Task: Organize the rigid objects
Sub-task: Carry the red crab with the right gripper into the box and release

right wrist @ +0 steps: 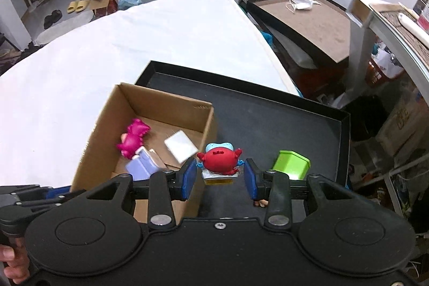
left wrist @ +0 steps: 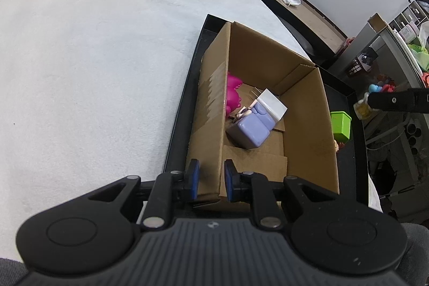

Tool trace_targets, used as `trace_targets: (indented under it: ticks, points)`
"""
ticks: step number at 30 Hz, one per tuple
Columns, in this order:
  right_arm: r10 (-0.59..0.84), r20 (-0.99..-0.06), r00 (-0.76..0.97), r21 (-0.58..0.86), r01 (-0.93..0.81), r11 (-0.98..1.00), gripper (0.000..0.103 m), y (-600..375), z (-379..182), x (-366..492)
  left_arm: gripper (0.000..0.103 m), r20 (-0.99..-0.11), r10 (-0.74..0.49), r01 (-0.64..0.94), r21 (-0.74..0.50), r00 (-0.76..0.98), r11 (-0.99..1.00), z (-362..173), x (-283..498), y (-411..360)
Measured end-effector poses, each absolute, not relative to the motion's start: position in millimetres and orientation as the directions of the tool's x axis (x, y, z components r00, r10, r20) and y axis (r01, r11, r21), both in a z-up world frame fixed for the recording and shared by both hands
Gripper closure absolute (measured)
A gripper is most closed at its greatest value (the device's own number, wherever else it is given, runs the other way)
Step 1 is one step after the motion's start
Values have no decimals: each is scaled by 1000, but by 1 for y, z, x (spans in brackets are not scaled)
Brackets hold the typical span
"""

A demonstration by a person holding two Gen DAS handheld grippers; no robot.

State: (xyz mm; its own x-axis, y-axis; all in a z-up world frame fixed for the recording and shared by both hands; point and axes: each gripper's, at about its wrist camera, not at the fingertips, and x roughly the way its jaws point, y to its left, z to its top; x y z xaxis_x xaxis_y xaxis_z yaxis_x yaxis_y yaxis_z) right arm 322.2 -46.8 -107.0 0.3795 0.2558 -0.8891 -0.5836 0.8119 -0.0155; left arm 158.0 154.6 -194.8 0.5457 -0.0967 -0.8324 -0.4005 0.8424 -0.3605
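An open cardboard box [left wrist: 303, 109] stands in a black tray [left wrist: 182, 109] on the white cloth. My left gripper [left wrist: 211, 174] is shut on the box's near left wall, one blue pad on each side. Inside the box lie a magenta dinosaur toy [right wrist: 132, 138], a lilac block [left wrist: 250, 130] and a white block [left wrist: 273, 103]. My right gripper [right wrist: 220, 176] is shut on a red crab figure [right wrist: 218, 158] with a yellow base, held in the air over the tray beside the box's right wall. The same gripper [left wrist: 375, 101] shows at the right edge of the left wrist view.
A green tub [right wrist: 291, 165] stands on the tray [right wrist: 268, 119] right of the box [right wrist: 112, 130]. A small object [right wrist: 260, 203] peeks from under my right finger. White cloth [left wrist: 93, 71] spreads left and beyond. A brown-topped stand [right wrist: 308, 18] with a cup and cluttered shelves [left wrist: 407, 26] lie right.
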Motion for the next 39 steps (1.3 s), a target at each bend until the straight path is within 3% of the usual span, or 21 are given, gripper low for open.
trace_targets:
  ticks: [15,31,39]
  points:
    - [267,-907,326,-2,-636,771,65,-7,-124,309,84,-827,-111,-400,-379,552,835,-196,157,158]
    - [189,-943,274,-47,-673,739,65,23,-167,302,84,-820,-114,-396,-386,560,833,-195,156,159]
    - [192,-937,291,-41,-640,768,59,16,-163,306,84,-817,-117,-397,-393,564,830,-195,156,159]
